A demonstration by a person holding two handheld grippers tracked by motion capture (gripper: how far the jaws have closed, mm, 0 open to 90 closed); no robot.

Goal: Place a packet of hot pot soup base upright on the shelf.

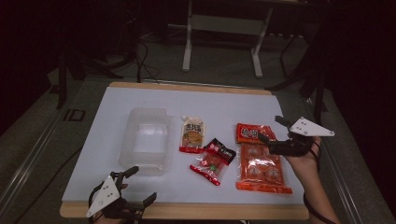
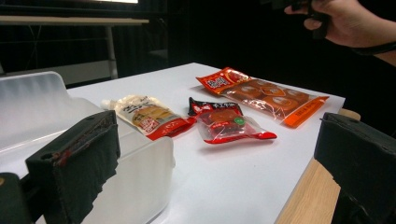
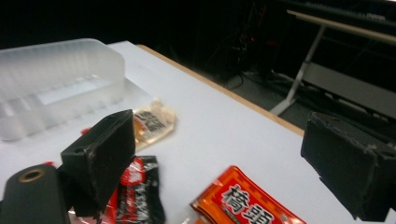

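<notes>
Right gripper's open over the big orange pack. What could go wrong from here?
1. The right gripper hangs open above the large orange pack; the pack lies flat on the white table, so the jaws may slip off the film.
2. The black-and-red pack lies close beside it and could get dragged along.
3. The clear bin looks light; dropping the pack in could nudge it, since the left gripper is open beside it.

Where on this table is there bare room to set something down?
The far strip of the white table top, behind the clear plastic container and snack packets, is bare, as is the near edge beside the left gripper. The stretch from the container to the large orange packet is crowded.
</notes>
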